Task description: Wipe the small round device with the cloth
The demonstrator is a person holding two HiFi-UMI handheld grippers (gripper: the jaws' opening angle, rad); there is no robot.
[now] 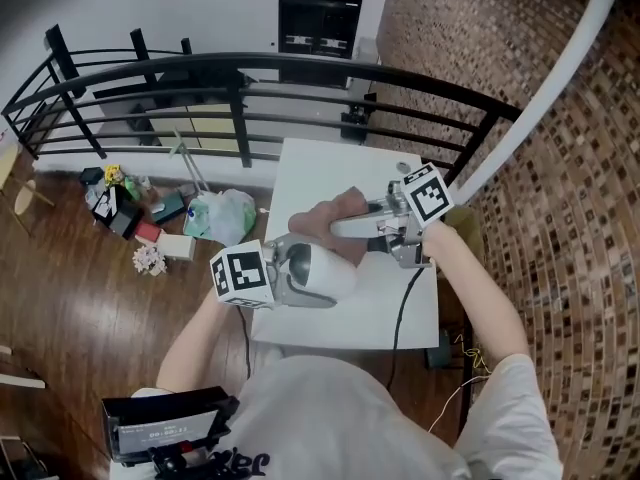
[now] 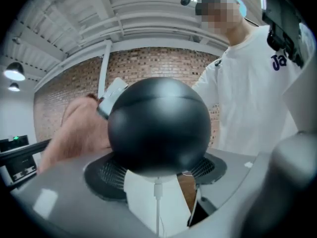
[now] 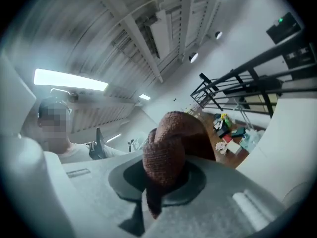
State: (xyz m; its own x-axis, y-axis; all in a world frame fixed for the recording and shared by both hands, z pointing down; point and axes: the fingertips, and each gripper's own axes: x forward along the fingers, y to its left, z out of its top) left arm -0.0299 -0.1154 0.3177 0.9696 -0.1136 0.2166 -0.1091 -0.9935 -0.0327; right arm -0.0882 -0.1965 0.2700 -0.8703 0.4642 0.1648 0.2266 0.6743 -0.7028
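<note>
Black-domed, white-bodied small round device (image 1: 322,274); bunched reddish-brown knit cloth (image 1: 340,211) just beside it.

I count two tongs, my left tongs (image 1: 300,278) and my right tongs (image 1: 340,228), and each one carries one marker cube, so there are two, the left cube (image 1: 242,273) and the right cube (image 1: 427,193). There is one small round device (image 2: 158,125), one cloth (image 3: 168,148) and one white counter (image 1: 330,168). On the floor (image 1: 70,298) I see one pale green bag (image 1: 225,215) and a heap of small things (image 1: 125,208) that I cannot count, and behind the counter one black railing (image 1: 240,98).
</note>
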